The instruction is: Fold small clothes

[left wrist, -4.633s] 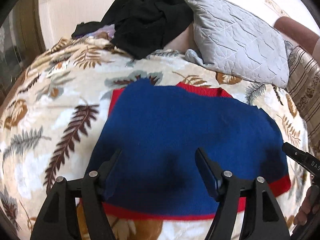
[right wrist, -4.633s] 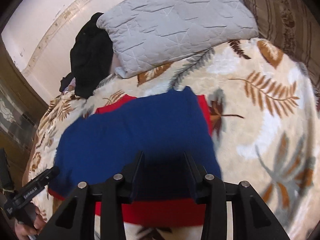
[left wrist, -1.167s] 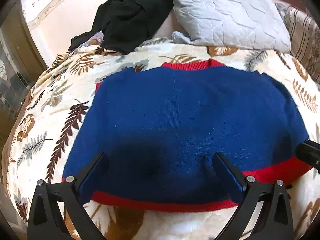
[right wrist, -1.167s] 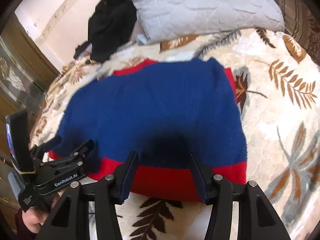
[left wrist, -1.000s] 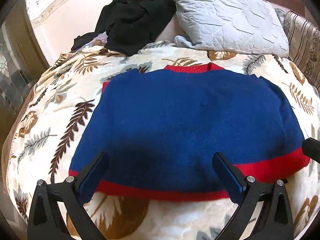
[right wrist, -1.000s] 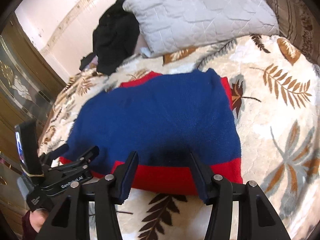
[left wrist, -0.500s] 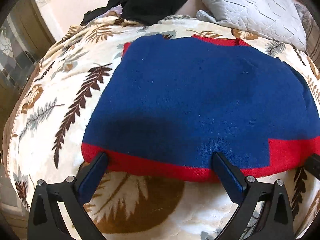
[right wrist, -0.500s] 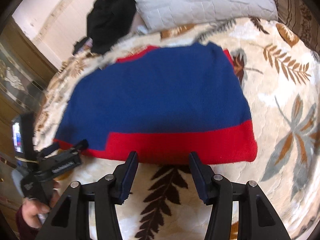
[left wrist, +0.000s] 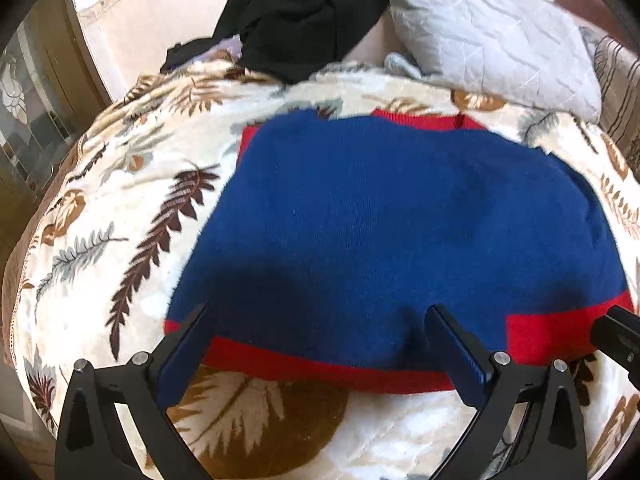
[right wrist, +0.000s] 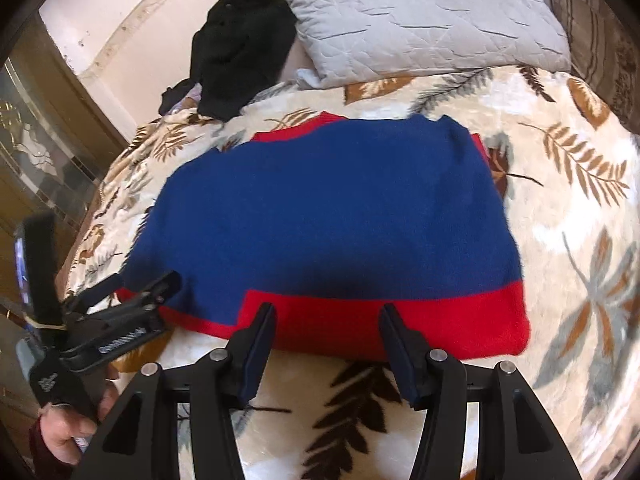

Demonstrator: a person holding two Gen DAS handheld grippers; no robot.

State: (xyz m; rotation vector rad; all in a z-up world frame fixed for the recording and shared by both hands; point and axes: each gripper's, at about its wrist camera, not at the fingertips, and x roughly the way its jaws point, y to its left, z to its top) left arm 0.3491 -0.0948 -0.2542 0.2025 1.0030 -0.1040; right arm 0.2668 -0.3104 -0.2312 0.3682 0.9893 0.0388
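A blue sweater with red trim [left wrist: 392,236] lies flat on the leaf-patterned blanket, sleeves folded in; it also shows in the right wrist view [right wrist: 332,220]. Its red hem [right wrist: 384,328] faces both grippers. My left gripper [left wrist: 320,316] is open, its fingertips over the hem's left part. My right gripper [right wrist: 326,312] is open, its fingertips at the hem's right part. The left gripper also shows at the left in the right wrist view [right wrist: 132,292], at the sweater's corner. Neither gripper holds cloth.
A grey quilted pillow [left wrist: 492,36] and a heap of black clothes [left wrist: 304,12] lie at the far side of the bed. The blanket [right wrist: 580,240] spreads around the sweater. A wooden glass-fronted cabinet [right wrist: 36,152] stands at the left.
Both grippers drew back from over the sweater to its red hem, then moved in again slightly. The left gripper's jaws opened wider than 4.6 s ago. The sweater has not moved.
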